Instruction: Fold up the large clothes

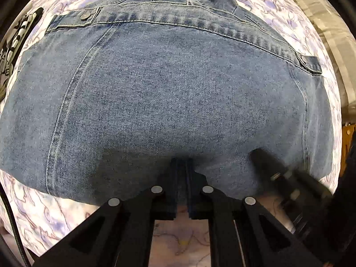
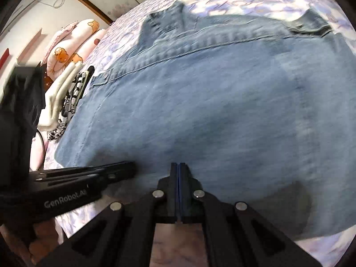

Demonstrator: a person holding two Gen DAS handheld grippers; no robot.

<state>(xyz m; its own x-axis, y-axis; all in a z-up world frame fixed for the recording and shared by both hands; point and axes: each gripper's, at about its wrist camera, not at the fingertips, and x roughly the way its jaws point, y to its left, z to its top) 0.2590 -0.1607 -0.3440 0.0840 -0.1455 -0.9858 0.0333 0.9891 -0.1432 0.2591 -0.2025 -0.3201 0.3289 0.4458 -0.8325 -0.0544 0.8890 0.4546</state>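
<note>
A blue denim jacket lies back side up on a bed with a purple floral sheet. Its waistband with a metal button lies at the far side. My left gripper is shut on the jacket's near edge, with denim pinched between the fingers. My right gripper is shut on the same near edge of the jacket, a little to the right of the left one. The left gripper also shows in the right wrist view, and the right gripper shows blurred in the left wrist view.
A stack of folded clothes, white and black-and-white patterned, lies left of the jacket. Pink bedding with bear prints lies beyond it by the wall. The bed's edge and a wooden frame are at the right.
</note>
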